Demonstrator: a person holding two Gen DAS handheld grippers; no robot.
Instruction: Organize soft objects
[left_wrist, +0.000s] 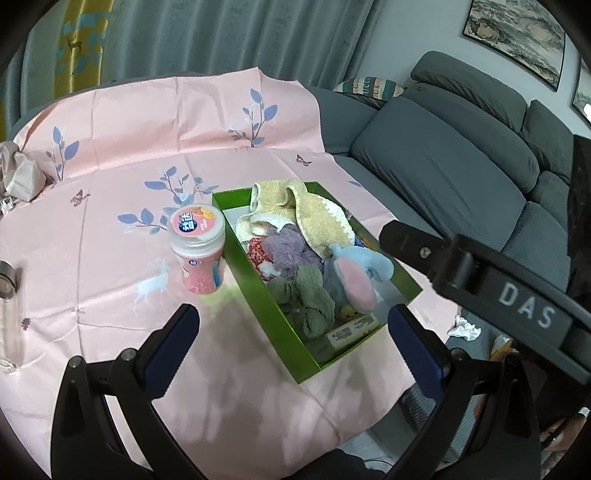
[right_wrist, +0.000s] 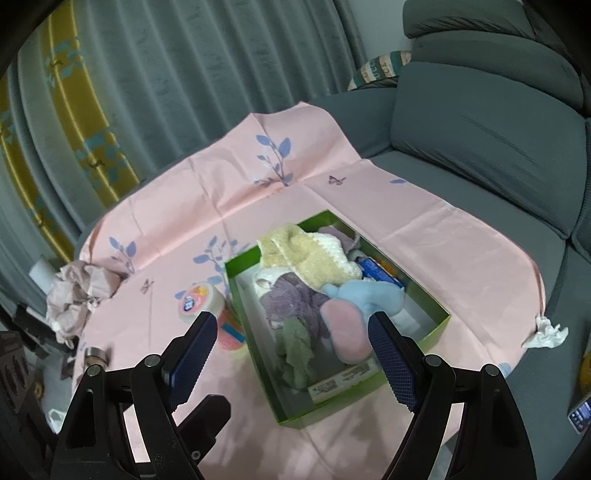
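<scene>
Both the left gripper (left_wrist: 291, 325) and right gripper (right_wrist: 291, 343) hang released, holding nothing. The green box (left_wrist: 258, 291) of soft cloths and toys (left_wrist: 295, 254) sits near the pink tablecloth's (left_wrist: 110, 258) right edge, a jar (left_wrist: 198, 245) just beside its left wall.

One green box (left_wrist: 258, 291) sits on one pink cloth (left_wrist: 110, 258). Inside lie one yellow towel (left_wrist: 314, 218), one purple cloth (left_wrist: 291, 243), one green cloth (left_wrist: 306, 295) and one blue plush toy (left_wrist: 369, 264). One pink jar (left_wrist: 197, 247) stands beside it.
</scene>
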